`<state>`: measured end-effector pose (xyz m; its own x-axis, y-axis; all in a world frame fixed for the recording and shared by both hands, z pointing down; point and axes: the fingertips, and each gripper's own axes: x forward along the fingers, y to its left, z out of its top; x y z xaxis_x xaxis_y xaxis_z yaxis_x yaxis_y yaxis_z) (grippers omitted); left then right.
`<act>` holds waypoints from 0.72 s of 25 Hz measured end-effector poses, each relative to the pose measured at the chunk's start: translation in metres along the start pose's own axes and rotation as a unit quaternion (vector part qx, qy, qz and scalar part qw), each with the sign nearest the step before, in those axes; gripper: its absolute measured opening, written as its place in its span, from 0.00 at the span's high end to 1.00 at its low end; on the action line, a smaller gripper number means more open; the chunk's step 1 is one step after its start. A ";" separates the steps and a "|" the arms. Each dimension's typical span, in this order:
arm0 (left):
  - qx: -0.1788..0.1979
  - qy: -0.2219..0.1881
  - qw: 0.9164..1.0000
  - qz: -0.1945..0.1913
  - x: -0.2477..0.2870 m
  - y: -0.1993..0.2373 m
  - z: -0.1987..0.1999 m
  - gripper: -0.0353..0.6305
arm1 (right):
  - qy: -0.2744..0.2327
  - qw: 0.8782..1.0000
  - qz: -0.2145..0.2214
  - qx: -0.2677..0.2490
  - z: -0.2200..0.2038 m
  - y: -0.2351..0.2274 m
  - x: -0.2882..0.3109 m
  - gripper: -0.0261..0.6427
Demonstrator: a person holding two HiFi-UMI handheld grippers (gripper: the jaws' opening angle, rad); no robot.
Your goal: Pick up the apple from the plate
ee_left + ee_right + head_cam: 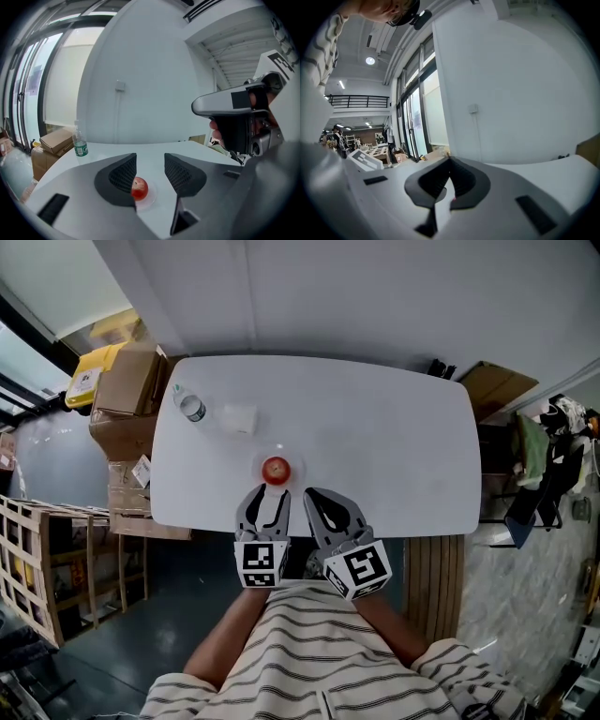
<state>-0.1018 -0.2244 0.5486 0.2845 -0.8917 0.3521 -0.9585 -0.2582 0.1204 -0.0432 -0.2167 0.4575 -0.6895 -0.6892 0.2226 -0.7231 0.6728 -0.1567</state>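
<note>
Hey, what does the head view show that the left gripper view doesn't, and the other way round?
Only the head view: the person's striped shirt, a small white square item on the table, and the left gripper's marker cube. Only the left gripper view: a small wall fixture and the ceiling. Both: the apple on its plate, the water bottle, cardboard boxes and the right gripper.

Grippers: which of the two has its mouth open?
The left gripper: its jaws stand apart, and the apple on its plate shows through the gap. The right gripper has its jaws touching at the tips.
</note>
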 end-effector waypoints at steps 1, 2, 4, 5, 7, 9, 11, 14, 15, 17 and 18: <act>0.000 0.003 1.000 0.000 0.002 0.001 -0.003 0.68 | 0.002 1.000 -0.001 0.001 -0.001 -0.001 0.001 0.94; 0.001 0.006 1.000 -0.001 0.005 0.002 -0.006 0.67 | 0.004 1.000 -0.002 0.001 -0.002 -0.002 0.003 0.94; 0.005 0.013 1.000 -0.003 0.009 0.005 -0.011 0.62 | 0.008 1.000 -0.003 -0.001 -0.004 -0.003 0.005 0.94; 0.006 0.017 1.000 -0.003 0.011 0.006 -0.015 0.61 | 0.010 1.000 -0.004 -0.004 -0.004 -0.003 0.007 0.94; 0.011 0.022 1.000 -0.005 0.016 0.008 -0.021 0.58 | 0.012 1.000 -0.004 -0.009 -0.005 -0.003 0.009 0.94; 0.015 0.027 0.999 -0.008 0.021 0.011 -0.028 0.56 | 0.014 1.000 -0.005 -0.008 -0.006 -0.004 0.010 0.94; 0.018 0.034 0.999 -0.009 0.026 0.013 -0.035 0.53 | 0.017 1.000 -0.008 -0.005 -0.009 -0.007 0.013 0.94; 0.024 0.046 0.999 -0.010 0.035 0.016 -0.047 0.49 | 0.022 1.000 -0.012 -0.005 -0.011 -0.011 0.017 0.94; 0.027 0.050 0.998 -0.010 0.037 0.017 -0.051 0.48 | 0.023 1.000 -0.012 -0.005 -0.012 -0.012 0.018 0.94; 0.037 0.056 0.998 -0.004 0.042 0.020 -0.058 0.47 | 0.024 1.000 -0.013 -0.003 -0.012 -0.014 0.020 0.94; 0.042 0.059 0.997 -0.001 0.045 0.022 -0.061 0.45 | 0.024 1.000 -0.013 -0.004 -0.013 -0.015 0.021 0.94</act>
<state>-0.1088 -0.2476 0.6239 0.2815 -0.8427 0.4590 -0.9546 -0.2945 0.0448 -0.0467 -0.2379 0.4771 -0.6670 -0.6931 0.2733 -0.7407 0.6566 -0.1424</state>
